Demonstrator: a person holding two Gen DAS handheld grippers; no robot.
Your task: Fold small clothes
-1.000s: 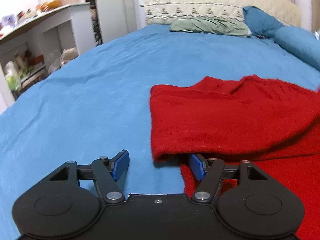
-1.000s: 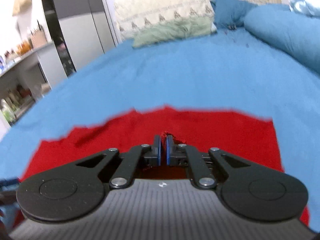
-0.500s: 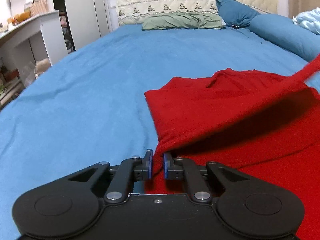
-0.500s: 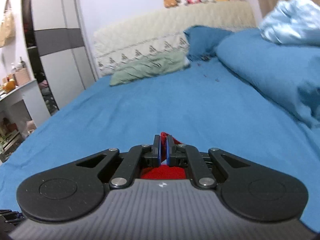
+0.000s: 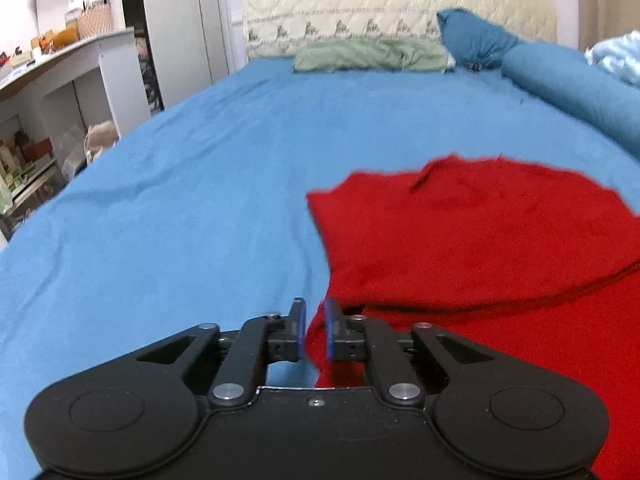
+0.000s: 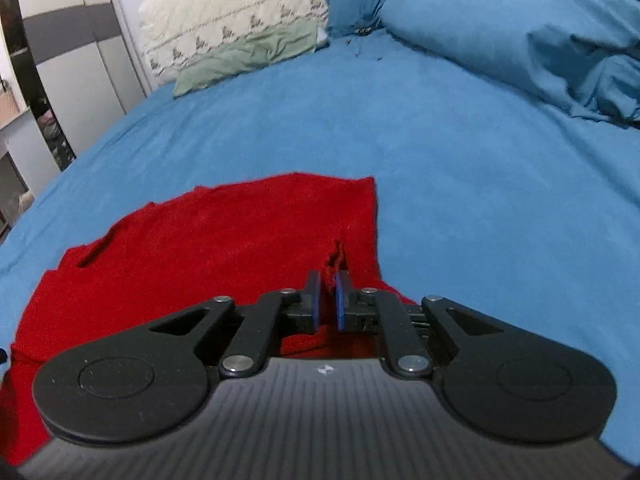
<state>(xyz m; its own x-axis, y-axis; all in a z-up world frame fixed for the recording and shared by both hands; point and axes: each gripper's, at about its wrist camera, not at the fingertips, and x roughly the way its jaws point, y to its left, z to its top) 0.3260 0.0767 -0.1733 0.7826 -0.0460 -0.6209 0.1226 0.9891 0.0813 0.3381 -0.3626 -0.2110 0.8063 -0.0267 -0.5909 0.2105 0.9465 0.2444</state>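
**Two grippers pinch the near edge of the red cloth**

The red cloth (image 5: 480,240) lies flat on the blue bed (image 5: 180,200). It spreads out ahead of both grippers, toward the pillows. Its long side runs left to right, across the bed.

On the left, the left gripper (image 5: 312,330) sits right at the near left corner of the cloth. Its two blue pads (image 5: 301,328) are almost together, with only a thin gap. A strip of red cloth runs up through that gap. It looks pinched there, but the hold seems light, so it could slip.

In the middle, the cloth already has one layer lying over another. A dark fold line crosses it in the left view.

On the right, the right gripper (image 6: 328,300) sits at the near right part of the cloth (image 6: 220,240). Its jaws are nearly closed too. A little bunch of red cloth sticks up between the pads, so it is squeezing the cloth.

Both grippers are at the near edge, one at each end. The rest of the cloth is in front of them. I think the next move is to carry this edge forward over the cloth to fold it. Both sides should go together so the edge stays straight.
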